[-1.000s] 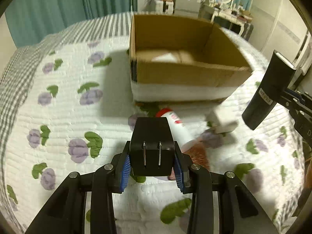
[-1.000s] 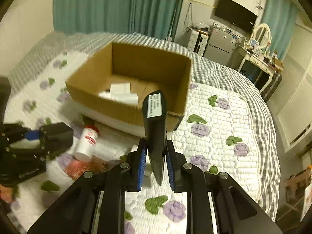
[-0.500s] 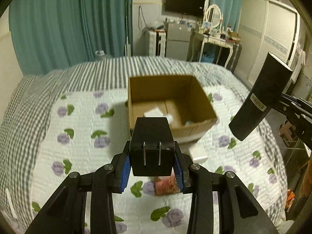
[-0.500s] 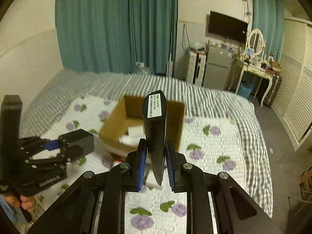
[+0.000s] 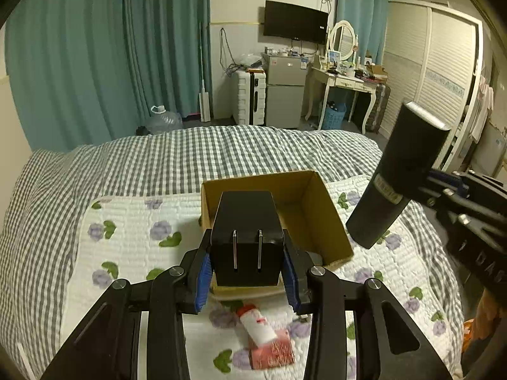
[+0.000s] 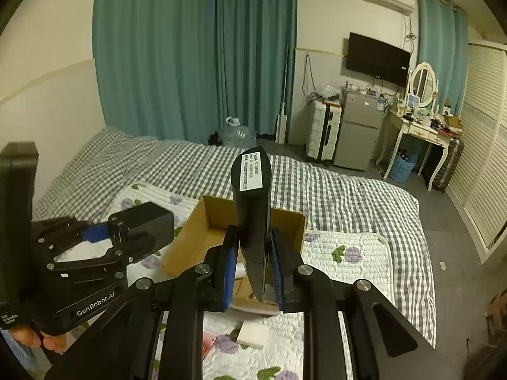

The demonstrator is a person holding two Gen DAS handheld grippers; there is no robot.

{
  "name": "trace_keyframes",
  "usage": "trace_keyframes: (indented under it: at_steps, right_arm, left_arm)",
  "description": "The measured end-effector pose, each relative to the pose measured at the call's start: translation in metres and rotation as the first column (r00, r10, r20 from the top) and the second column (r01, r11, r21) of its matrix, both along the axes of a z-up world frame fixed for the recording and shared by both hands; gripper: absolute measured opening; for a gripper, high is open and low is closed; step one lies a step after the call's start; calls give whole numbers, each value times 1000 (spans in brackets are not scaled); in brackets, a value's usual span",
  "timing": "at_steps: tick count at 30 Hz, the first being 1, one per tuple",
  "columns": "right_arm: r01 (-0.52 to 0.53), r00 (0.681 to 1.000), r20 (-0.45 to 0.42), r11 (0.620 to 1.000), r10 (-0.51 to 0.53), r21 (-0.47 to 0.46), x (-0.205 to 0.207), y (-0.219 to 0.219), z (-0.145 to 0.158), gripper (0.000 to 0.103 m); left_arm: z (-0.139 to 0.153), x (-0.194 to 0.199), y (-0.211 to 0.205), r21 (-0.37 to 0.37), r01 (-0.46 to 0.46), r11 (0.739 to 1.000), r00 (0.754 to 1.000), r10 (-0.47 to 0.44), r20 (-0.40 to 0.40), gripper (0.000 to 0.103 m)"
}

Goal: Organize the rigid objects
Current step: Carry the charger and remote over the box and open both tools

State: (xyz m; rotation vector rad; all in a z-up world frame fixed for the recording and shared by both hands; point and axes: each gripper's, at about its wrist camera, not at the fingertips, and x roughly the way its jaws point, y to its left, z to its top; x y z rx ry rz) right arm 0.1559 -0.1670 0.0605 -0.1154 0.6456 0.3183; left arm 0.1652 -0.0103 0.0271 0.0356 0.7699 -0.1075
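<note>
My left gripper [image 5: 247,274] is shut on a black two-prong power adapter [image 5: 247,237], held high above the bed. It also shows in the right wrist view [image 6: 139,231]. My right gripper [image 6: 252,272] is shut on a black slim power bank [image 6: 253,215] with a white label, also seen at the right of the left wrist view [image 5: 399,177]. An open cardboard box [image 5: 320,218] sits on the flowered quilt below both grippers; white items lie inside it [image 6: 240,269].
On the quilt in front of the box lie a white bottle with a red cap [image 5: 256,326], a red packet [image 5: 272,351] and a white block [image 6: 253,334]. The checked bedspread [image 5: 158,158] stretches behind. A fridge, suitcase and dressing table stand at the far wall.
Both grippers have risen well above the bed with their objects held. The box now looks smaller and farther below, and more of the room shows.
</note>
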Motion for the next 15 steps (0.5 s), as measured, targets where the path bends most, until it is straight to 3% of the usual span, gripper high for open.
trace_keyframes:
  at_steps: [7, 15]
  right_arm:
    - [-6, 992, -130, 1000, 4, -21, 55, 6, -54, 18]
    - [-14, 955, -296, 999, 2, -40, 107, 6, -127, 19]
  left_arm:
    - [-51, 48, -10, 6, 22, 1000, 997, -22, -68, 38]
    - [-105, 82, -8, 13, 10, 1000, 989, -8, -146, 38]
